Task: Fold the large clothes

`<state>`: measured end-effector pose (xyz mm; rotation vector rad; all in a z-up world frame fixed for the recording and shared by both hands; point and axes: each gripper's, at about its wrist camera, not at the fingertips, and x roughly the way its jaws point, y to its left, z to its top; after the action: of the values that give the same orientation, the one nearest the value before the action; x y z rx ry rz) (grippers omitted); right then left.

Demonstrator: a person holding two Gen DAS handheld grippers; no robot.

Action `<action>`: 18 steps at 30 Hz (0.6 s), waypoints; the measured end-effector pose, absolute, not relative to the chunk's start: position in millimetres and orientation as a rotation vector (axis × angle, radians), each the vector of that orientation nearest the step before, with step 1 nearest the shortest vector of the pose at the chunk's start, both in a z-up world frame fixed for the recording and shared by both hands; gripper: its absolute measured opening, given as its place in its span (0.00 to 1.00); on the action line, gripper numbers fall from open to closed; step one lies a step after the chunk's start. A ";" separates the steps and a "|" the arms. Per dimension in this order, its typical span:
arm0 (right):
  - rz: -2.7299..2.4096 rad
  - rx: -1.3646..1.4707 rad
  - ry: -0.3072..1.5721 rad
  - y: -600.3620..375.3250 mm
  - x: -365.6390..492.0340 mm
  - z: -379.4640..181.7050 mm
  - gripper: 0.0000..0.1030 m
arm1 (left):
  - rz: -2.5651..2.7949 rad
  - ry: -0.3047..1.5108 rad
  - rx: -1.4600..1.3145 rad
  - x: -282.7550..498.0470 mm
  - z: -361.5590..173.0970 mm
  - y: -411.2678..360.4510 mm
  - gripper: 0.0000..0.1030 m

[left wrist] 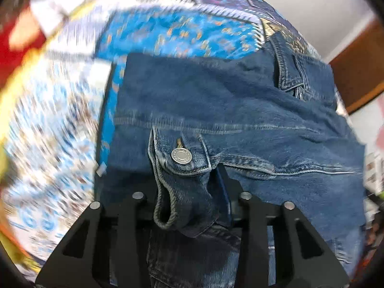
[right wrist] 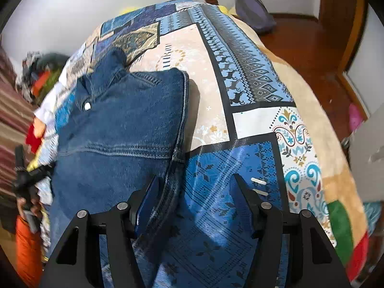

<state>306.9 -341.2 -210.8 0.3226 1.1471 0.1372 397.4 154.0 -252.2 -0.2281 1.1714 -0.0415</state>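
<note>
A blue denim jacket lies folded on a patchwork bedspread. My left gripper is shut on the jacket's buttoned cuff. The bunched cuff fills the gap and hides the left finger, so only the right finger shows. In the right wrist view the jacket covers the left half of the bed. My right gripper stands open over the blue-patterned bedspread. The jacket's side seam runs in beside its left finger, and the pads press on nothing.
The bed's right edge drops to a wooden floor, where a purple bag lies near the wall. A heap of other clothes sits at the far left. A hand grips a black handle there, above something orange.
</note>
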 end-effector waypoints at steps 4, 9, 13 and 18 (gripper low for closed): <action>0.178 0.396 1.132 -342.3 311.2 -207.2 0.57 | -0.001 1.066 -0.059 403.7 -213.2 128.4 0.21; 0.210 0.393 1.114 -331.2 321.1 -197.4 0.57 | 0.009 0.841 0.048 402.4 -138.6 111.2 0.20; 0.219 0.351 1.093 -320.3 325.0 -188.4 0.57 | 0.040 0.748 0.089 408.2 -109.3 114.7 0.20; 0.213 0.340 1.098 -315.2 325.6 -188.4 0.57 | 0.079 0.869 0.062 424.7 -148.0 144.1 0.21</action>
<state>325.6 -315.2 -188.4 0.3401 1.0976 0.2129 424.7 144.1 -148.0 0.0624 0.8691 0.0794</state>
